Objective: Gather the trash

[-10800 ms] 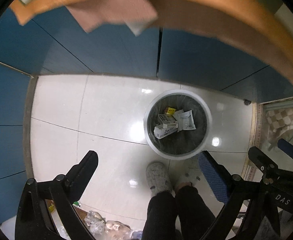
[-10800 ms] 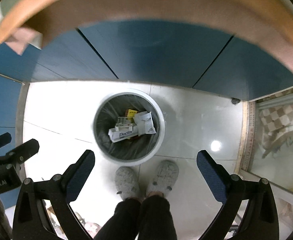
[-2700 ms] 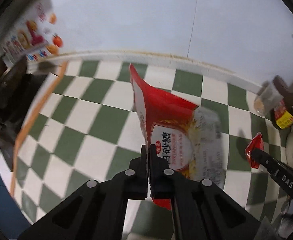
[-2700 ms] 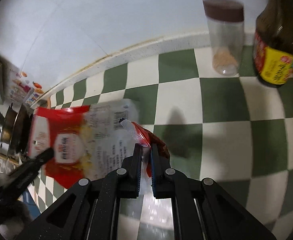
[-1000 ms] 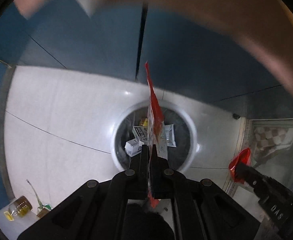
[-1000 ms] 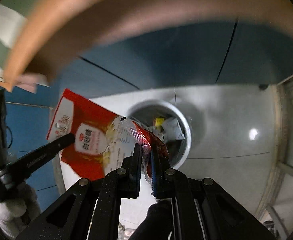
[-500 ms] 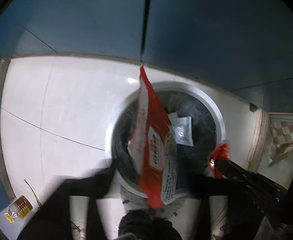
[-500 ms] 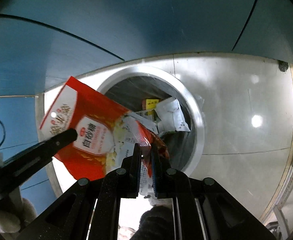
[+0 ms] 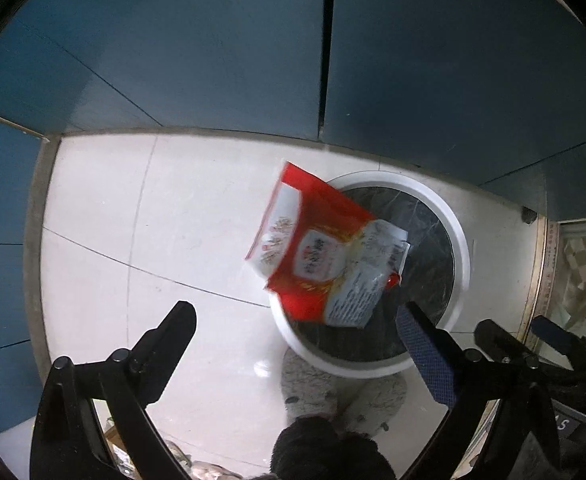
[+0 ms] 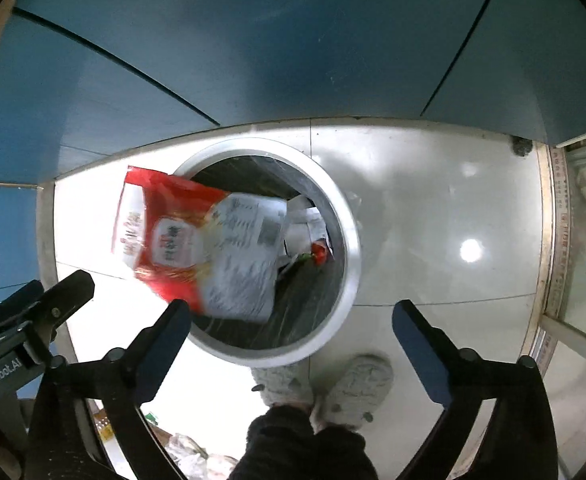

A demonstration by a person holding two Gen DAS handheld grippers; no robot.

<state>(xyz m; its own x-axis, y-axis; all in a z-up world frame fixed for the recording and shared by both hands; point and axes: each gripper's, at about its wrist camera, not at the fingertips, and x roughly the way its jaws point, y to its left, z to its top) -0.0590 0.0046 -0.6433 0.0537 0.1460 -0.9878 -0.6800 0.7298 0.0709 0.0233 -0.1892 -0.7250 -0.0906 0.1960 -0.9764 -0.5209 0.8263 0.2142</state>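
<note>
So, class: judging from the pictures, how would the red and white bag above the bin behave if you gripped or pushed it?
The red and white bag looks thin and bends along its length, so probably floppy. It seems flat and emptied, likely light. Its glossy film may slip between the fingers of a gripper.

From my right wrist camera I looked straight down on the round white-rimmed bin [image 10: 349, 240]; my right gripper [image 10: 293, 328] hung over its near edge, jaws opening wide with nothing pressed between the pads; the red and white bag [image 10: 197, 240] lay blurred over the bin's left rim, touching neither finger; a small red wrapper [image 10: 319, 254] sat inside the bin, right of the bag; the left gripper [image 10: 33, 316] showed left of the bin; grey slippers [image 10: 325, 388] stood just below it.
</note>
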